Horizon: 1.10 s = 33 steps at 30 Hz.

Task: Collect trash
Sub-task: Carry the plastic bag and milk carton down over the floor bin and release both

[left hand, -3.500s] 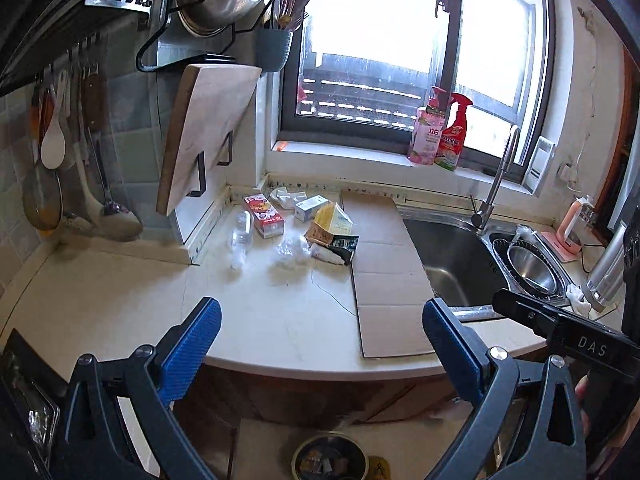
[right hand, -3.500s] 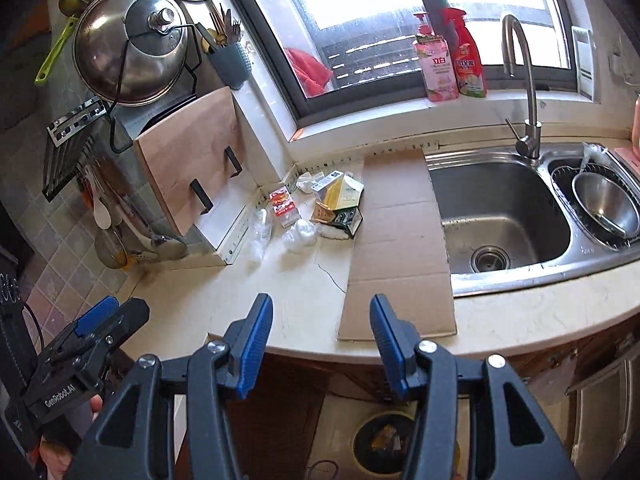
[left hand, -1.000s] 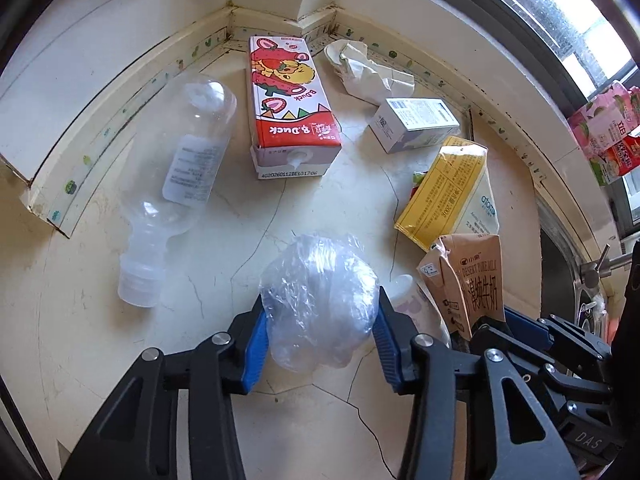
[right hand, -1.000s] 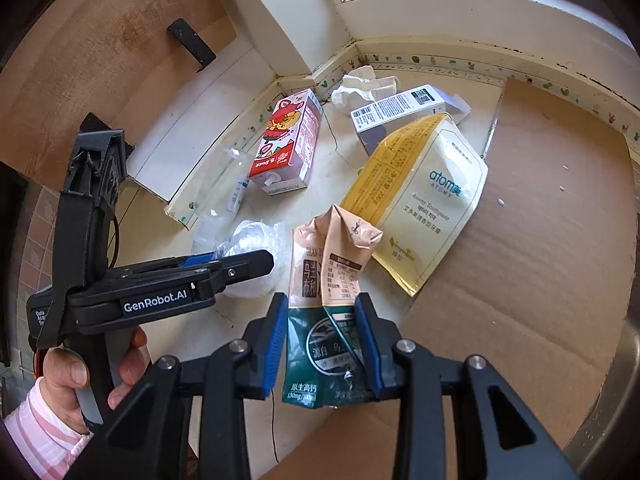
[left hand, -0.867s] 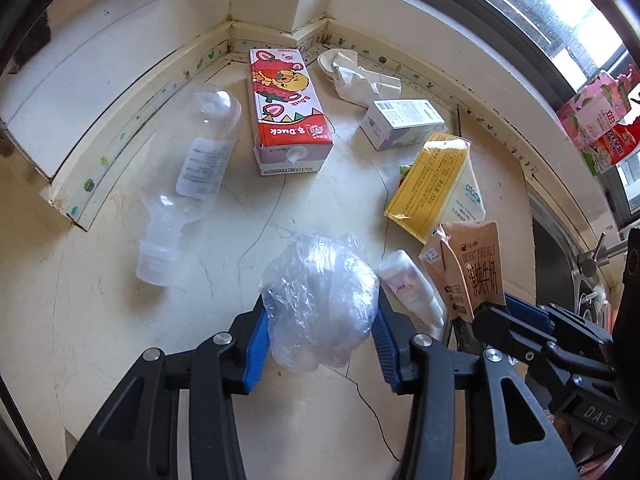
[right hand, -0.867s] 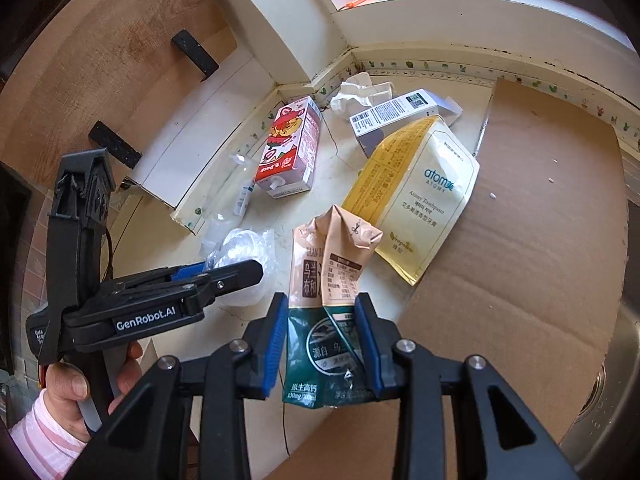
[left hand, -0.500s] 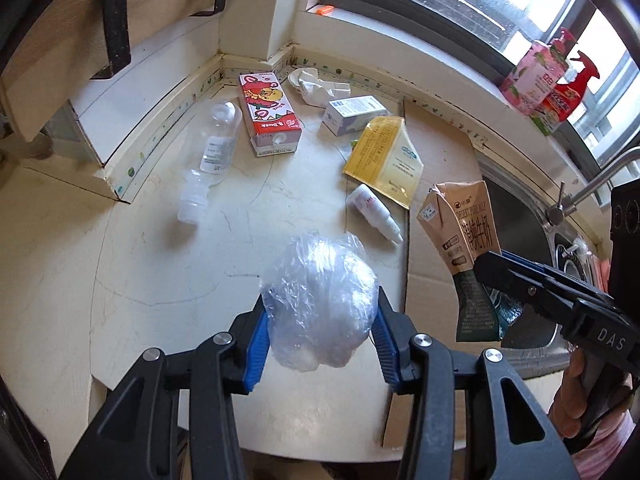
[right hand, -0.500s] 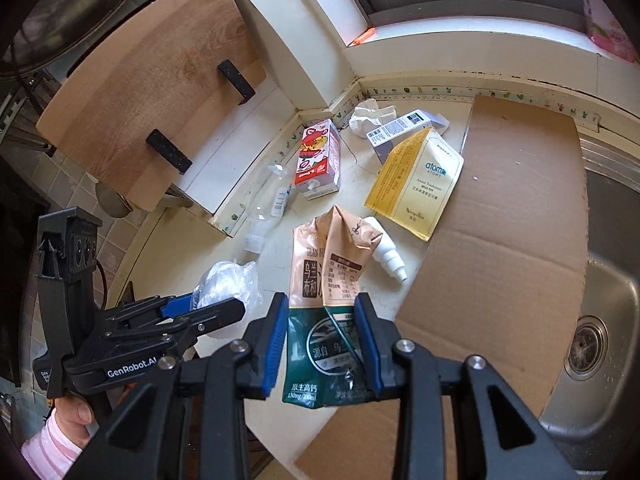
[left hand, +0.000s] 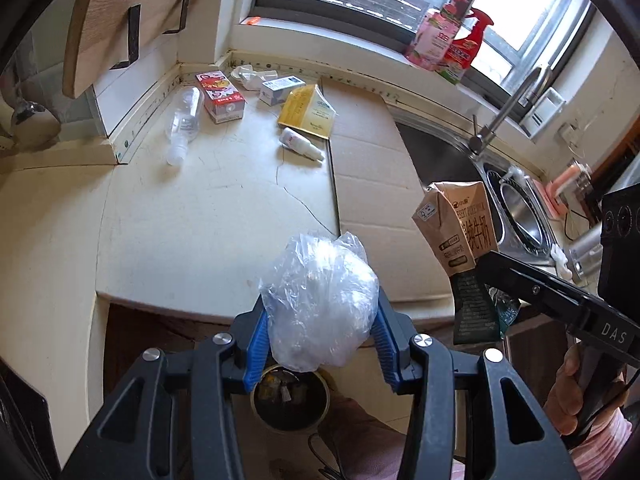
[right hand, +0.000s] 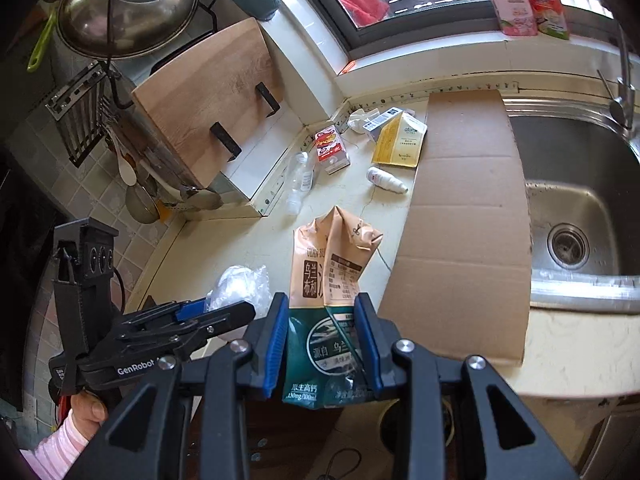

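My left gripper (left hand: pixel 320 336) is shut on a crumpled clear plastic bag (left hand: pixel 320 300), held past the counter's front edge and right above a round trash bin (left hand: pixel 290 398) on the floor. My right gripper (right hand: pixel 322 344) is shut on a crushed tan-and-green milk carton (right hand: pixel 330 292), also held off the counter edge; the same carton (left hand: pixel 460 236) shows at the right of the left wrist view. On the counter (left hand: pixel 200 208) lie a clear bottle (left hand: pixel 184 120), a red juice box (left hand: pixel 220 96), a yellow pouch (left hand: pixel 308 114), a small white bottle (left hand: pixel 300 144), a white box (left hand: pixel 280 88) and crumpled paper (left hand: pixel 246 76).
A flat cardboard sheet (right hand: pixel 464 216) covers the counter beside the steel sink (right hand: pixel 580 208). A wooden cutting board (right hand: pixel 208 92) leans at the back left under a pot rack. Cleaner bottles (left hand: pixel 448 44) stand on the windowsill. A person's hand (left hand: pixel 568 396) holds the right gripper.
Both grippers have pulled back and up from the trash pile to beyond the counter's front edge, each keeping its load. The floor bin has come into view under the left gripper.
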Tool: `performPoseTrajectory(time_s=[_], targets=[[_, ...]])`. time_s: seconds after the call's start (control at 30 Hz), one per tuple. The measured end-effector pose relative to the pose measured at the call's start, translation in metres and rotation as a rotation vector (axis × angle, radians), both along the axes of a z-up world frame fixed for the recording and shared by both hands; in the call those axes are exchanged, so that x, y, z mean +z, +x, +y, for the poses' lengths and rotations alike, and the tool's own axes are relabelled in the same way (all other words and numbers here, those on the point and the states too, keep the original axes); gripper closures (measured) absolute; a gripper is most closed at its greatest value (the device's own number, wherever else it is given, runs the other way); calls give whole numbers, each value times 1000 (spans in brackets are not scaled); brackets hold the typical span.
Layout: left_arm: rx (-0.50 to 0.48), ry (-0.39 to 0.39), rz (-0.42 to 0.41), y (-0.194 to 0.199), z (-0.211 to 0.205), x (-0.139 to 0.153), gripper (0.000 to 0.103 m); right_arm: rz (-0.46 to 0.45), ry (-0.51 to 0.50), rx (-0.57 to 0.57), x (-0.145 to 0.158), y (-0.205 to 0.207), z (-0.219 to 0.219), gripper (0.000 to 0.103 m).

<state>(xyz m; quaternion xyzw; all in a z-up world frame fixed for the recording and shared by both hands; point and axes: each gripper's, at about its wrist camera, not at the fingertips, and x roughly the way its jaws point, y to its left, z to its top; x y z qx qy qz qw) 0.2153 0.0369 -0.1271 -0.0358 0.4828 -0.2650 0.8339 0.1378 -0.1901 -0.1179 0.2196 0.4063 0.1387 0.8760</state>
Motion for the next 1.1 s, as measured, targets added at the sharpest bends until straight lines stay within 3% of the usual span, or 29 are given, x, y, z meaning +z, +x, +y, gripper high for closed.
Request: performPoseTrajectory(time_s=[0.2,0.53,0.83,1.1], targets=[[-48,-14,29,-56,15,-23,58,20,-1,-20,-13,-67,21,69],[-88,-23,83,-109,27,-56,58,-13,-6,-43,-23,-150,40,69],[-95,17,182,-127,14,-105,58,38,51,9,-56,-164,48,69],[-77,37,291,-126,3,-176,58,157,106,17,-121,-151,42,69]])
